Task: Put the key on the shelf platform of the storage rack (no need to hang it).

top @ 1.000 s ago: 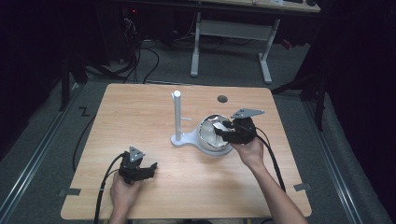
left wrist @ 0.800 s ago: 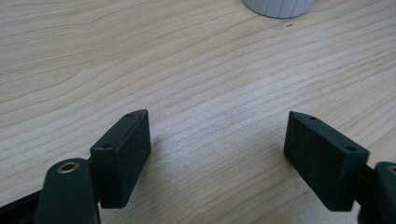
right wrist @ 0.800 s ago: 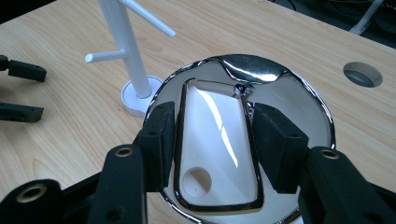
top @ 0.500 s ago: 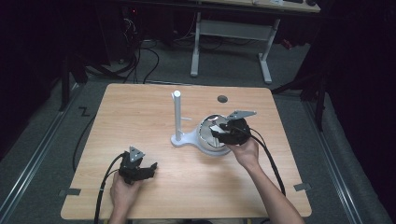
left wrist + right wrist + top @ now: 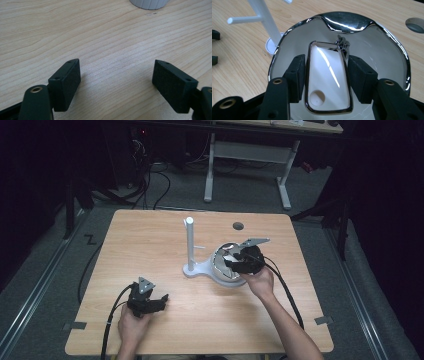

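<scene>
Hugging the chrome-edged tag (image 5: 328,80), right tongs (image 5: 327,75) inside bowl rim (image 5: 347,22).

Shiny chrome bowl (image 5: 387,50), white tag (image 5: 328,80) with chrome rim, white stand (image 5: 190,250), light woodgrain table (image 5: 150,245), black jaws.

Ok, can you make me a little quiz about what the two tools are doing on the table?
1. True or false: the left tool is shut on the white stand.
2. What does the right tool grip? A) a spoon B) a white tag with a chrome rim C) a cup
3. Fill in: the tag is held over the shiny ___.
Key: 1 false, its jaws are open over the bare table; 2 B; 3 bowl.
</scene>
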`<state>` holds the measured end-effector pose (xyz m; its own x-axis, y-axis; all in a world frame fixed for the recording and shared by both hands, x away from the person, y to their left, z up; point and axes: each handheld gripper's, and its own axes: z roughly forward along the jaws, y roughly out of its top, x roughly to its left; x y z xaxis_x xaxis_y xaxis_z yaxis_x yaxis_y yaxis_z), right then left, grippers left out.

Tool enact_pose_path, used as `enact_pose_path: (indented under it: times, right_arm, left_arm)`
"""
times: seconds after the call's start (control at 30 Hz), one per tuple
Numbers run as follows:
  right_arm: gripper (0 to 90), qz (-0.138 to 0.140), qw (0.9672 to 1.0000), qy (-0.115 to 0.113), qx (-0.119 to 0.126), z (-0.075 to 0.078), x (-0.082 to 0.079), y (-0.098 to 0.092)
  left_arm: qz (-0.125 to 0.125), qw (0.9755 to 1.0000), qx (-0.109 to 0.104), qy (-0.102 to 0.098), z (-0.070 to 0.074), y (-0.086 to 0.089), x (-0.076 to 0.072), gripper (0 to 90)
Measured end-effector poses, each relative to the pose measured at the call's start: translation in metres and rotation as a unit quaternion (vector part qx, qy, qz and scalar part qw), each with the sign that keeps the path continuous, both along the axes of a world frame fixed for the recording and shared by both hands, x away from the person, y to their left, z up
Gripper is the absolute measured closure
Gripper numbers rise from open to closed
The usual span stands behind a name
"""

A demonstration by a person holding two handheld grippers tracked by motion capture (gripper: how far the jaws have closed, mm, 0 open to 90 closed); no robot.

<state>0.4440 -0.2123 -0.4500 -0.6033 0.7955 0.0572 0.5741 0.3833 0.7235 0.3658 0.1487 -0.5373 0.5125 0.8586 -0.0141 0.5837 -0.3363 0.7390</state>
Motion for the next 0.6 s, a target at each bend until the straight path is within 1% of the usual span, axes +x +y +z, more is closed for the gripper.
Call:
enact_pose_path:
  times: [0.13,0.23,0.37,0.4,0.6]
  right_arm:
    - [50.2,-0.005,1.0,0.003,-0.001,-0.004,0.003,0.001]
    - [50.1,-0.006,0.9999,0.006,-0.011,-0.006,0.005,0.003]
    - [50.1,-0.006,0.9998,0.01,-0.015,-0.009,0.007,0.005]
    - [50.1,-0.006,0.9997,0.012,-0.019,-0.01,0.008,0.007]
    - [49.4,-0.006,0.9996,0.016,-0.023,-0.012,0.01,0.01]
  left_arm:
    - [0.0,1.0,0.0,0.0,0.0,0.0,0.0,23.2]
    - [0.0,1.0,0.0,0.0,0.0,0.0,0.0,23.2]
    - [0.0,1.0,0.0,0.0,0.0,0.0,0.0,23.2]
    - [0.0,1.0,-0.001,0.0,0.0,0.0,0.0,23.2]
    - [0.0,1.0,-0.001,0.0,0.0,0.0,0.0,23.2]
